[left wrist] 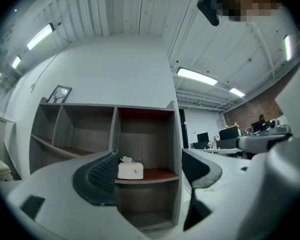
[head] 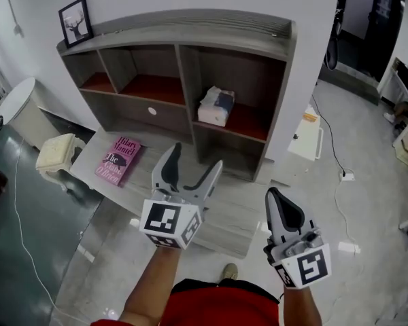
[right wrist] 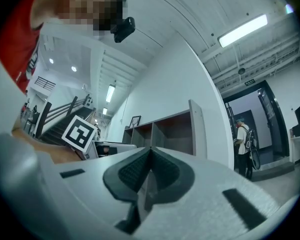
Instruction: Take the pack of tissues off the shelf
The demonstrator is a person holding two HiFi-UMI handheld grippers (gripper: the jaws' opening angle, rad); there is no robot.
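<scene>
A white pack of tissues (head: pixel 215 106) with a dark patch lies on the red board of the shelf unit's (head: pixel 190 32) right-hand compartment. In the left gripper view the pack of tissues (left wrist: pixel 130 169) shows between the jaws, well ahead of them. My left gripper (head: pixel 192 169) is open and empty, held over the low desk in front of the shelf. My right gripper (head: pixel 274 197) is shut with nothing in it, lower and to the right, away from the shelf. In its own view the right gripper (right wrist: pixel 150 176) has its pads pressed together.
A pink book (head: pixel 119 159) lies on the grey desk (head: pixel 238 216) at the left. A framed picture (head: pixel 75 21) stands on top of the shelf. A cream stool (head: pixel 56 152) and a white round table (head: pixel 13 100) sit at the left. White boxes and cables (head: pixel 306 136) are on the floor at the right.
</scene>
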